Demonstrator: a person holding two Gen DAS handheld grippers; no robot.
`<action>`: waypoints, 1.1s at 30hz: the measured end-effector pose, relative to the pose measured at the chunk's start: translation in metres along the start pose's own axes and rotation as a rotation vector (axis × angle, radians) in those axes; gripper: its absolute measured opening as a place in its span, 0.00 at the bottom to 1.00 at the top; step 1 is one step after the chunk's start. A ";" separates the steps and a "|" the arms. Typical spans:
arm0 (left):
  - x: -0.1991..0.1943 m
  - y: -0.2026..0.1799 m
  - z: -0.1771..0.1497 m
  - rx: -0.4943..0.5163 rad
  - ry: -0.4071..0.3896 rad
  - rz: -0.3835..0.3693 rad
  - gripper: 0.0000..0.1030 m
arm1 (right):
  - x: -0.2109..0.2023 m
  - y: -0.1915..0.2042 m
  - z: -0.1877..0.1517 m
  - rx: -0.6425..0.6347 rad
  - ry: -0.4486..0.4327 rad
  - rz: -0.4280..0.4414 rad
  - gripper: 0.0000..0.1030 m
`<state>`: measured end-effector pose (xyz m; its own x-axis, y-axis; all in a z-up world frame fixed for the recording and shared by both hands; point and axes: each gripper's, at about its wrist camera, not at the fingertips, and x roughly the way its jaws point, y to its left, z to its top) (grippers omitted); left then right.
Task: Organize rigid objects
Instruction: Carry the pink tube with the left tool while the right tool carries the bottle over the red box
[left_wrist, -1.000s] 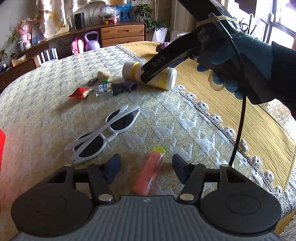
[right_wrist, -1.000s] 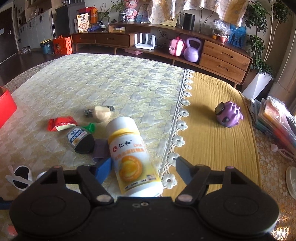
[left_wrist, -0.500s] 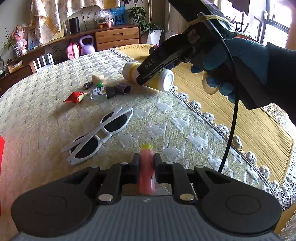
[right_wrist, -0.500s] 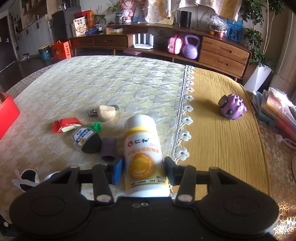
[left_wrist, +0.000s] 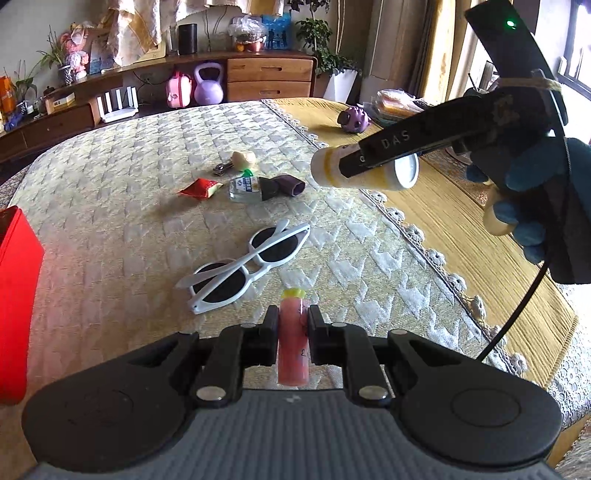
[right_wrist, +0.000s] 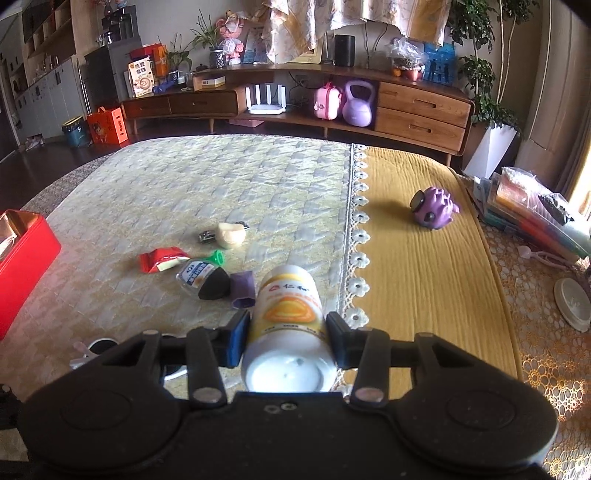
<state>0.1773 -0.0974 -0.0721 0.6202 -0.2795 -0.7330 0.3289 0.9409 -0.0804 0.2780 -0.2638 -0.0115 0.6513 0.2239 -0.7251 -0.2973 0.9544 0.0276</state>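
Note:
My left gripper (left_wrist: 291, 334) is shut on a pink tube (left_wrist: 293, 343) with a yellow cap, held above the quilted cloth. My right gripper (right_wrist: 286, 332) is shut on a white and yellow pill bottle (right_wrist: 286, 325) and holds it in the air; the bottle also shows in the left wrist view (left_wrist: 364, 171). White sunglasses (left_wrist: 245, 266) lie on the cloth ahead of the left gripper. A red packet (right_wrist: 160, 258), a small clear bottle (right_wrist: 201, 275), a purple sleeve (right_wrist: 243, 288), a beige lump (right_wrist: 231, 234) and nail clippers (right_wrist: 207, 236) lie further on.
A red box stands at the left edge (right_wrist: 26, 254) (left_wrist: 14, 280). A purple toy (right_wrist: 434, 210) sits on the yellow cloth (right_wrist: 424, 277) at the right. A wooden sideboard (right_wrist: 417, 110) runs along the back. Stacked folders (right_wrist: 535, 214) lie at the far right.
Both grippers closed, the left on the pink tube and the right on the pill bottle. Both then lifted their objects off the cloth.

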 end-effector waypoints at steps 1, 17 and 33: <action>-0.003 0.003 0.000 -0.006 -0.001 0.005 0.15 | -0.004 0.003 -0.001 -0.002 -0.004 0.004 0.43; -0.070 0.082 0.010 -0.173 -0.055 0.123 0.15 | -0.060 0.094 0.014 -0.107 -0.081 0.126 0.43; -0.122 0.203 -0.001 -0.340 -0.101 0.329 0.15 | -0.038 0.230 0.037 -0.247 -0.084 0.265 0.43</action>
<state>0.1679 0.1279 0.0005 0.7241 0.0421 -0.6884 -0.1374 0.9869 -0.0842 0.2111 -0.0452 0.0480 0.5811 0.4824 -0.6554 -0.6161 0.7869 0.0328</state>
